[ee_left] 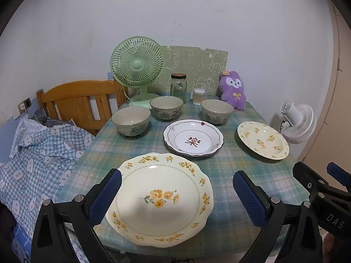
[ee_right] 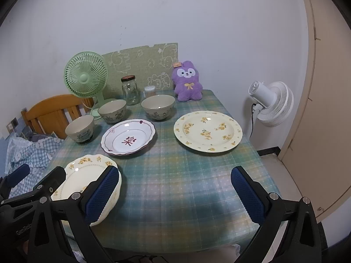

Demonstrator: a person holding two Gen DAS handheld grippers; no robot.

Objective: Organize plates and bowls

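Observation:
A cream scalloped plate with yellow flowers lies at the table's near left, between the wide-apart pads of my open left gripper, which hovers above it without touching. A white plate with a red mark sits mid-table. A round cream flowered plate lies at the right. Three grey-green bowls stand behind: left bowl, middle bowl, right bowl. My right gripper is open over bare tablecloth at the near edge, with the scalloped plate behind its left finger.
A green desk fan, a glass jar, a cotton-swab tub and a purple plush rabbit line the back of the table. A wooden bed frame and checked bedding lie left; a white floor fan stands right.

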